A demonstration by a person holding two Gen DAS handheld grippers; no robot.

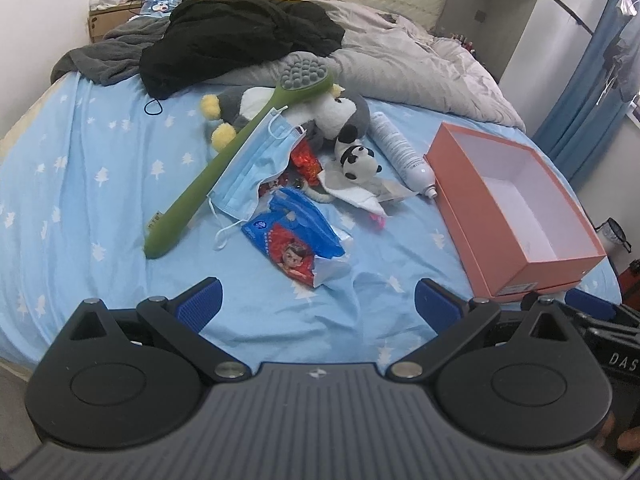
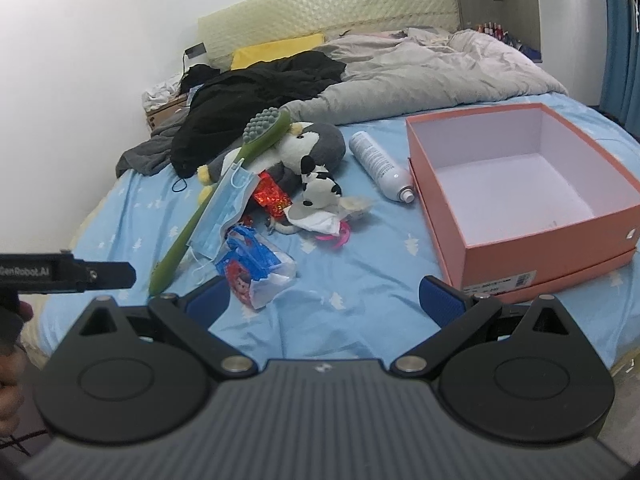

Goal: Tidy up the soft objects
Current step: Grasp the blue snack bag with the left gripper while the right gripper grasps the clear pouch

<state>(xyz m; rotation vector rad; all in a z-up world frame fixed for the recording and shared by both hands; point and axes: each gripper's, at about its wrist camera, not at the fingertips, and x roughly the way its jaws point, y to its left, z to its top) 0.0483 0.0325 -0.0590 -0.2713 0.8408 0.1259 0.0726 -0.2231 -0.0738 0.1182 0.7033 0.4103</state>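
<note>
A grey penguin plush [image 1: 340, 114] [image 2: 312, 146] and a small panda plush [image 1: 356, 156] [image 2: 320, 188] lie in a pile mid-bed. A green long-handled brush [image 1: 224, 152] [image 2: 224, 184] rests across them, beside a blue face mask [image 1: 256, 164] [image 2: 224, 208] and a blue-red wipes packet [image 1: 296, 240] [image 2: 252, 268]. An open, empty pink box [image 1: 472, 208] [image 2: 440, 208] stands on the right. My left gripper [image 1: 318, 304] and right gripper [image 2: 324, 304] are open and empty, over the near sheet in front of the pile.
A white spray can [image 1: 400, 152] [image 2: 380, 166] lies between the pile and the box. Black clothes [image 1: 240, 40] [image 2: 256, 96] and a grey duvet [image 1: 400, 64] [image 2: 420, 72] fill the far bed. A cardboard box [image 1: 108, 24] stands by the wall.
</note>
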